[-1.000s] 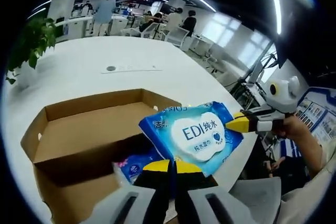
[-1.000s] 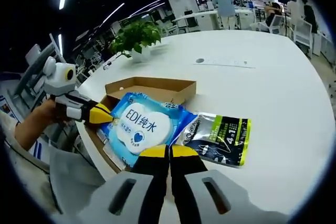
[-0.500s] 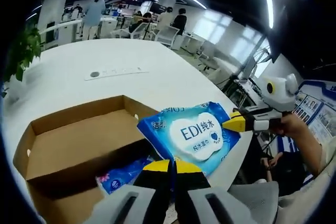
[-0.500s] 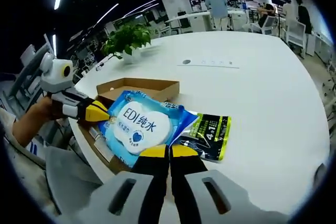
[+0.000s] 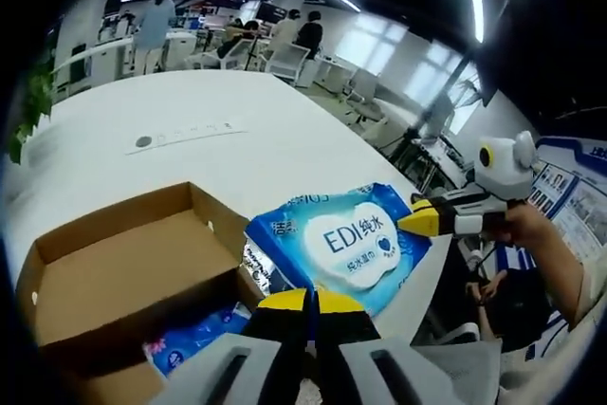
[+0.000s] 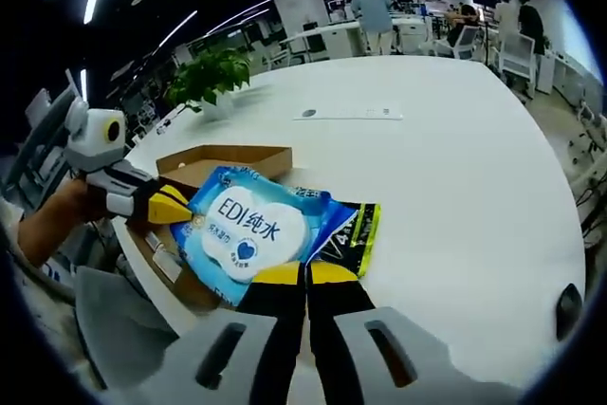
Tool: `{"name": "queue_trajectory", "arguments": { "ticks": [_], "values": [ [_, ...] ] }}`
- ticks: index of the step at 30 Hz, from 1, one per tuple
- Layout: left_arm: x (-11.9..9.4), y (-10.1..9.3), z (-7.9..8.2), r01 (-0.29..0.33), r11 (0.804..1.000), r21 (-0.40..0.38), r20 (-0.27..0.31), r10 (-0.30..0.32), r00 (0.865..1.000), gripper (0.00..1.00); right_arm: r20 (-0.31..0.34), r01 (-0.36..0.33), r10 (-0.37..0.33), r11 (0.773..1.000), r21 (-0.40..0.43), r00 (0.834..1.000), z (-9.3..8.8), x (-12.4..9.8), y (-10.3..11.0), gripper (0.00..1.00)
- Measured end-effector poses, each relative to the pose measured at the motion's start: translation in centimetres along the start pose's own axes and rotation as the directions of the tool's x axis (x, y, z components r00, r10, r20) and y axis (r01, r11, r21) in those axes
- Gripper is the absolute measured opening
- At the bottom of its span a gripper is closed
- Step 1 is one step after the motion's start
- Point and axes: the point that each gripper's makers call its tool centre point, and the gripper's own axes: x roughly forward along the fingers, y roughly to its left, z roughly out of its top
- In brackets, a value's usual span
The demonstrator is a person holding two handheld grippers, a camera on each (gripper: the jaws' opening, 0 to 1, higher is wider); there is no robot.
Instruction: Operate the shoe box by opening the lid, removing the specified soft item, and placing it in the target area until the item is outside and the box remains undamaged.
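Note:
A blue wet-wipes pack [image 5: 346, 239] with a white label hangs between both grippers, above the table's near edge and beside the open cardboard shoe box [image 5: 104, 277]. My left gripper [image 5: 308, 297] is shut on one edge of the pack. My right gripper [image 5: 424, 223] enters the left gripper view from the right and pinches the opposite edge. In the right gripper view the pack [image 6: 248, 230] sits over my right gripper [image 6: 305, 275], with the left gripper [image 6: 178, 204] at its left edge and the box [image 6: 232, 158] behind. A blue and pink packet [image 5: 190, 343] lies inside the box.
A black and green pouch [image 6: 353, 231] lies on the white table [image 6: 455, 168], partly under the wipes pack. A potted plant [image 6: 209, 73] stands at the table's far side. A person's hand [image 5: 536, 234] holds the right gripper. People and desks fill the background.
The wipes pack, held by both grippers, has moved away from the box and now covers more of the black and green pouch. Both views have shifted with the hands.

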Motion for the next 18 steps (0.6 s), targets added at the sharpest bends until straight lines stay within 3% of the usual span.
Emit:
{"name": "queue_trajectory", "arguments": {
  "ticks": [9,18],
  "values": [
    [1.7,-0.3,0.3,0.002,1.000,-0.001,-0.005,-0.002,1.000,0.00,-0.022,0.016,-0.016,1.000,-0.012,1.000,-0.1,0.6,-1.8,0.00],
    [3.5,1.1,0.1,-0.035,0.999,-0.006,-0.041,0.034,0.999,0.00,-0.053,0.017,-0.019,0.999,-0.043,0.998,-0.5,2.8,-3.0,0.00]
  ]
}}
